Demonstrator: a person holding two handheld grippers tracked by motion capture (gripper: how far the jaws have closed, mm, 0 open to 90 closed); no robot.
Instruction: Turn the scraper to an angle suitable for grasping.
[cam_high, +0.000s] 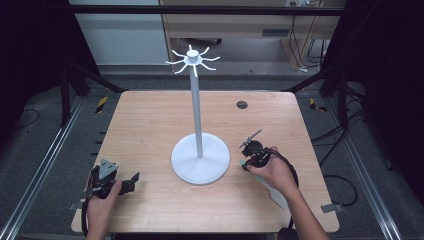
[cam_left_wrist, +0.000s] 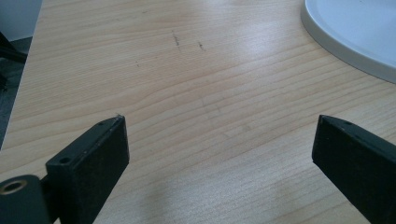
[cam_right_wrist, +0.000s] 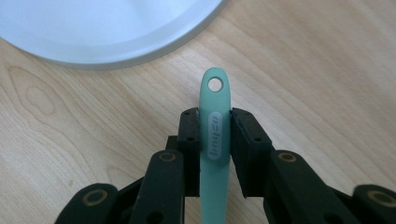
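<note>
right gripper (cam_right_wrist: 215, 135): jaws clamped on both sides of the handle | mint-green handle (cam_right_wrist: 214, 154): upright between the pads; hanging hole at its tip clear above them | white round base (cam_right_wrist: 107, 32): just beyond the tip | wooden table (cam_right_wrist: 317, 70) beneath

The left gripper (cam_high: 131, 180) is held low at the near left, its jaws spread wide. The right gripper (cam_high: 244, 159) is kept at the near right, its jaws clamped together.
</note>
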